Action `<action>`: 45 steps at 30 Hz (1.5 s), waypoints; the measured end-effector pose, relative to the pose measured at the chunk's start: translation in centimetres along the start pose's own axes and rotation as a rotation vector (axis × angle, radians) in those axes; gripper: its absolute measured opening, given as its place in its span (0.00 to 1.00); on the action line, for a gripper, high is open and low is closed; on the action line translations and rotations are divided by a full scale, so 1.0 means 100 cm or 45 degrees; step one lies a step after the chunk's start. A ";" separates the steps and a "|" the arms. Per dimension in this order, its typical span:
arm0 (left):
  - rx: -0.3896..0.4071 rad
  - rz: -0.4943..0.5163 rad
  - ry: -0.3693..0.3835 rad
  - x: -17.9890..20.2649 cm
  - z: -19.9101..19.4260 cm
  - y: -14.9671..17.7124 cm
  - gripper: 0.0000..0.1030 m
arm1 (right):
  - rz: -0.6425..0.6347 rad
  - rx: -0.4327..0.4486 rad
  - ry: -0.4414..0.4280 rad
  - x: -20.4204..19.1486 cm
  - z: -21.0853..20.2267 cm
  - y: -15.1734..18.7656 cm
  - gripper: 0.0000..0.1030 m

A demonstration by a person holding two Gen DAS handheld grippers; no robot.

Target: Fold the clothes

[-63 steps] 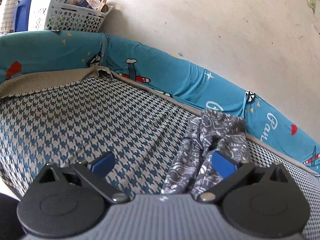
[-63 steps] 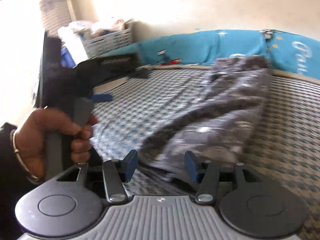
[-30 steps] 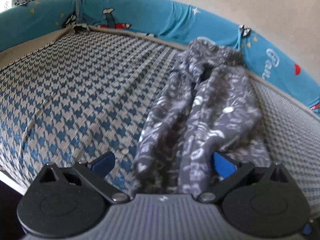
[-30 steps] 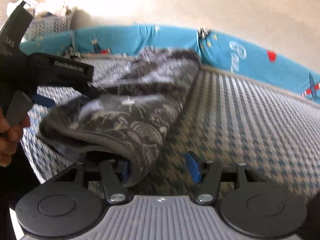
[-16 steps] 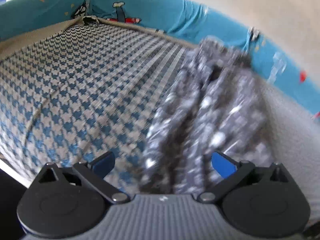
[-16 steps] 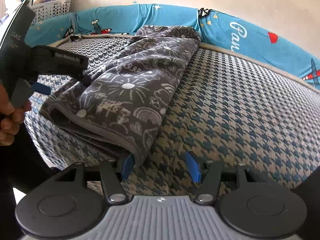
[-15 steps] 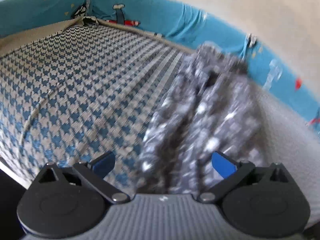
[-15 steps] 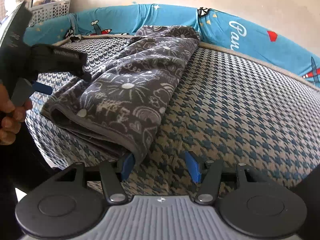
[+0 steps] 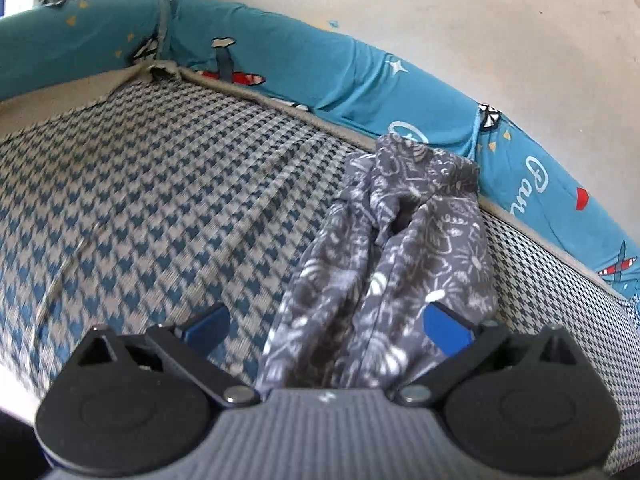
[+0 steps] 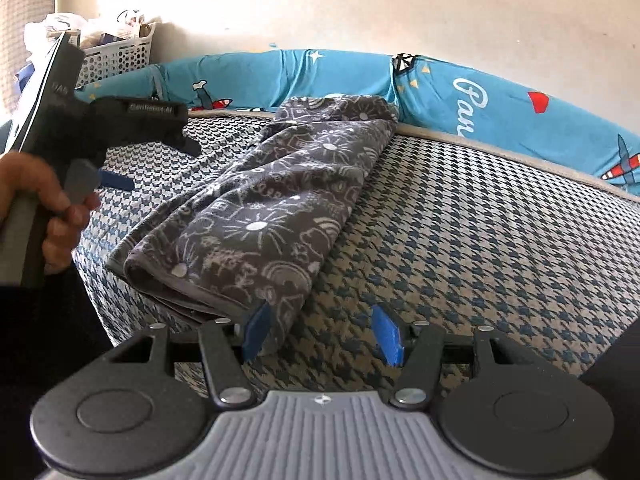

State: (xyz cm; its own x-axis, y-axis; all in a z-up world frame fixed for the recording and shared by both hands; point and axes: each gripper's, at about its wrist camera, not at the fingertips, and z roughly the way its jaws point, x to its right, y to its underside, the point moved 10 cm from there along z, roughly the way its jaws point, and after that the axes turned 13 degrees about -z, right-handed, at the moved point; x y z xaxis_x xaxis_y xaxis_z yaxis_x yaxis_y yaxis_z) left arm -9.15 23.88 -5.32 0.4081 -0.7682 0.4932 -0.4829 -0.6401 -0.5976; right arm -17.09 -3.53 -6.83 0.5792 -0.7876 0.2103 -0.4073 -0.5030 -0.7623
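The grey printed garment (image 10: 280,196) lay lengthwise on the houndstooth mattress (image 10: 480,240), its far end against the blue bumper (image 10: 340,76), already doubled into a long band. The left gripper (image 9: 326,322) and right gripper (image 10: 322,332) both gaped, gripping nothing. Any further fold would want matching near-hem corners pinched evenly.

The garment (image 10: 276,204) was dark grey with white doodle prints (suns, rainbows, small houses). It lay folded lengthwise in a long strip on the checked bed, layered hem at the near edge and bunched far end against the blue bumper (image 10: 352,76).
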 end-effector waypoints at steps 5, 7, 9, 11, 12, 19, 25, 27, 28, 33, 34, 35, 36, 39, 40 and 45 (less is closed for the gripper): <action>-0.011 0.104 0.016 0.014 0.008 -0.011 1.00 | 0.032 0.005 -0.044 -0.001 0.006 -0.003 0.53; -0.006 0.140 0.018 0.017 0.012 -0.016 1.00 | 0.007 0.031 -0.055 -0.003 0.007 -0.010 0.53; -0.005 0.151 0.018 0.018 0.016 -0.021 1.00 | -0.022 0.049 -0.070 -0.004 0.010 -0.018 0.53; -0.019 0.145 0.016 0.017 0.022 -0.024 1.00 | -0.045 0.055 -0.096 -0.006 0.017 -0.026 0.53; -0.030 0.141 0.015 0.016 0.025 -0.025 1.00 | -0.055 0.056 -0.111 -0.008 0.021 -0.030 0.53; -0.067 0.121 -0.004 0.011 0.045 -0.037 1.00 | -0.078 0.042 -0.212 -0.014 0.054 -0.054 0.53; -0.067 0.112 -0.036 0.008 0.058 -0.045 1.00 | -0.101 0.031 -0.255 -0.013 0.083 -0.079 0.53; -0.078 0.098 -0.035 0.008 0.063 -0.047 1.00 | -0.111 0.060 -0.282 -0.014 0.092 -0.091 0.54; -0.084 0.086 -0.033 0.007 0.066 -0.049 1.00 | -0.121 0.080 -0.300 -0.015 0.096 -0.098 0.54; -0.086 0.024 -0.052 0.000 0.078 -0.060 1.00 | -0.099 0.150 -0.313 -0.007 0.122 -0.135 0.54; -0.078 0.010 -0.058 -0.002 0.079 -0.063 1.00 | -0.070 0.156 -0.314 -0.003 0.129 -0.142 0.54; -0.069 -0.004 -0.066 -0.004 0.080 -0.067 1.00 | -0.045 0.161 -0.304 0.001 0.135 -0.147 0.54; -0.054 -0.013 -0.080 -0.006 0.082 -0.072 1.00 | -0.022 0.164 -0.290 0.004 0.143 -0.153 0.54; -0.036 -0.047 -0.099 -0.010 0.088 -0.083 1.00 | 0.002 0.179 -0.262 0.010 0.161 -0.171 0.54; -0.033 -0.060 -0.103 -0.011 0.090 -0.087 1.00 | 0.010 0.183 -0.264 0.011 0.167 -0.176 0.54; -0.048 -0.154 -0.076 -0.014 0.100 -0.098 1.00 | 0.023 0.215 -0.257 0.013 0.196 -0.202 0.58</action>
State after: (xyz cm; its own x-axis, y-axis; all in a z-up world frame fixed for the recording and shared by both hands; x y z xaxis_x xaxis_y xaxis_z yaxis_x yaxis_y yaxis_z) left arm 2.76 31.28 -6.42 0.5097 -0.6846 0.5212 -0.4555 -0.7286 -0.5115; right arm 5.73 12.62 -3.19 0.7091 -0.7003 0.0820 -0.3049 -0.4094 -0.8599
